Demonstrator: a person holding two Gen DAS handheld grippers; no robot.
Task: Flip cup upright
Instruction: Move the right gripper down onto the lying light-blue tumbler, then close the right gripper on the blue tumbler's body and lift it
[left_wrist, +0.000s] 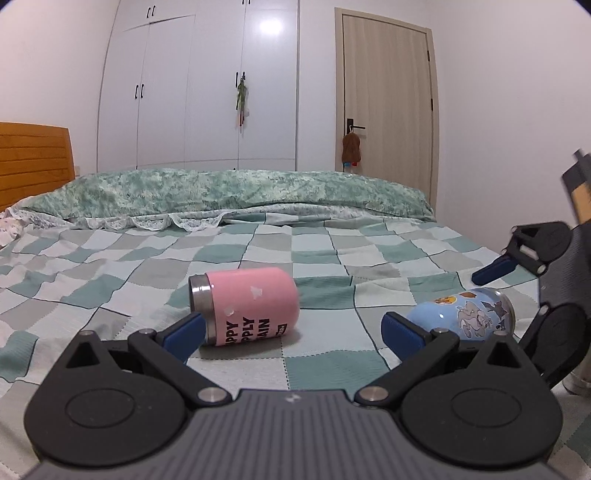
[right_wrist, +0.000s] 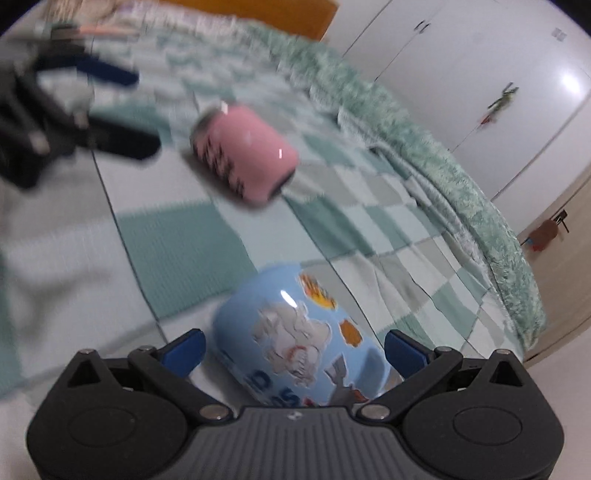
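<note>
Right gripper (right_wrist: 293, 350): your jaws stand wide apart with the blue cup (right_wrist: 295, 339) lying between the two blue fingertips (right_wrist: 186, 349); they grip nothing yet (the view is smeared, so whether a pad touches the cup cannot be told).
Blue cup: it lies on its side at the bottom centre of the right wrist view, close against the gripper body, resting on the checked bedspread (right_wrist: 184, 236).
Blue cup axis: the long axis runs from the lower right of the frame up toward the centre, roughly along your fingers, not across them, so I judge the grip wants the jaws closing on the round sides.
Left gripper (left_wrist: 295, 332): your jaws are spread wide and hold nothing; the left fingertip (left_wrist: 184, 334) overlaps the steel rim of the pink cup (left_wrist: 245, 306) in the picture (contact cannot be told).
Pink cup: on its side at the centre of the left wrist view, rim toward frame left, base toward frame right, so its axis lies across your fingers.
Nearer hand: the right for the blue cup, the left for the pink one.
Beyond: a green quilt (left_wrist: 221, 192) across the middle of the frame.
</note>
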